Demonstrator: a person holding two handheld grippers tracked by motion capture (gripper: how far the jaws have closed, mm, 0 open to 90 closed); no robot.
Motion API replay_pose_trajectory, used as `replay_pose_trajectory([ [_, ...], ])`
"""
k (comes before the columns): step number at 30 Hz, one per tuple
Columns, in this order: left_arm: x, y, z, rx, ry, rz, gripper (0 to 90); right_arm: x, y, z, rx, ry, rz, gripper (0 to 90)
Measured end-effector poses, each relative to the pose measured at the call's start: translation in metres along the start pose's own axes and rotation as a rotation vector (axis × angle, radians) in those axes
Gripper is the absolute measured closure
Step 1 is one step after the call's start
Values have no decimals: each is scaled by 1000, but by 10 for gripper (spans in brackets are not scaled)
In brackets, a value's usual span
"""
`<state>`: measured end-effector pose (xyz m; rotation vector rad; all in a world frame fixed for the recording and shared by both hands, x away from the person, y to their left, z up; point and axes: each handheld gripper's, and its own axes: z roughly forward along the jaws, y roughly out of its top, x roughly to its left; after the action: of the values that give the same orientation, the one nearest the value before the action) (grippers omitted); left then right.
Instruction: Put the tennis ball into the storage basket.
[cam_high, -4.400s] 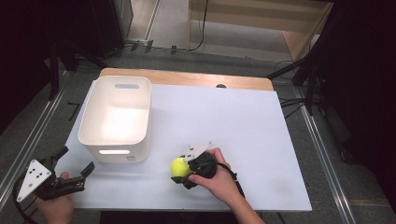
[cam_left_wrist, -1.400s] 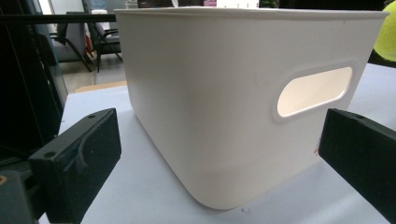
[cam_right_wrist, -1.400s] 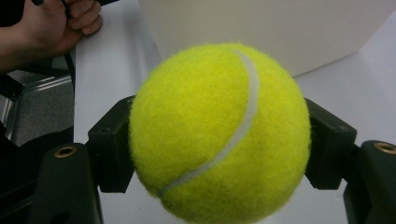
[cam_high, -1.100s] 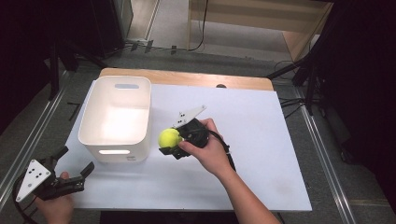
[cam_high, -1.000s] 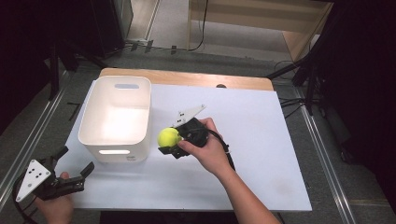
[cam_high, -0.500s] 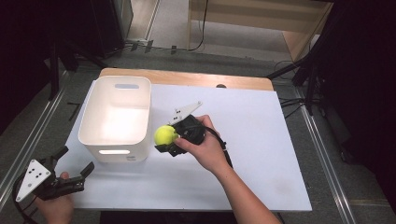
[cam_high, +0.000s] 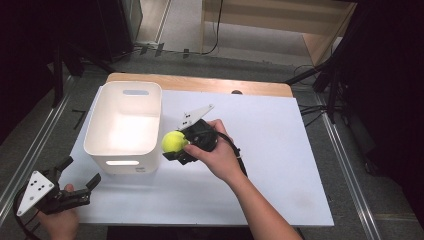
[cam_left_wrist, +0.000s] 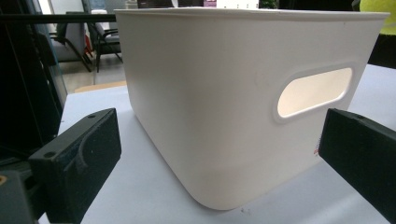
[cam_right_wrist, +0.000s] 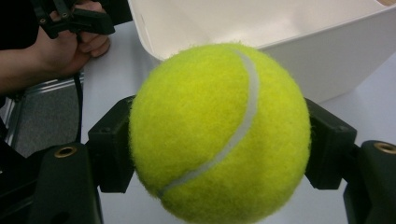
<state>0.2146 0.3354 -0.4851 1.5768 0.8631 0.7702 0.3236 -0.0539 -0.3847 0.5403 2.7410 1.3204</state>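
A yellow-green tennis ball (cam_high: 174, 141) (cam_right_wrist: 219, 133) is clamped between the jaws of my right gripper (cam_high: 176, 144), which is shut on it. The ball hangs in the air right beside the right wall of the white plastic bin (cam_high: 123, 151), near its rim. In the right gripper view the bin's rim (cam_right_wrist: 327, 28) lies just beyond the ball. My left gripper (cam_high: 77, 180) rests at the table's near left corner with its jaws spread wide and nothing between them. In the left gripper view it faces the bin's handle cut-out (cam_left_wrist: 314, 91).
The white table top (cam_high: 270, 150) stretches open to the right of the bin. A wooden strip (cam_high: 200, 84) runs along the far edge. Metal rails (cam_high: 345, 165) flank both sides of the table. The person's left hand (cam_right_wrist: 70, 46) appears beyond the ball.
My right gripper has carried the ball up and leftward from the table's near middle to the bin's right wall. The left gripper has stayed put.
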Motion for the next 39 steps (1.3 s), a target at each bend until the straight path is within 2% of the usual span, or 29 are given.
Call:
replay_pose_trajectory([
  [39,0,0,0,-1,-2,0,0,-1,25,5,-13,14,-21,243],
])
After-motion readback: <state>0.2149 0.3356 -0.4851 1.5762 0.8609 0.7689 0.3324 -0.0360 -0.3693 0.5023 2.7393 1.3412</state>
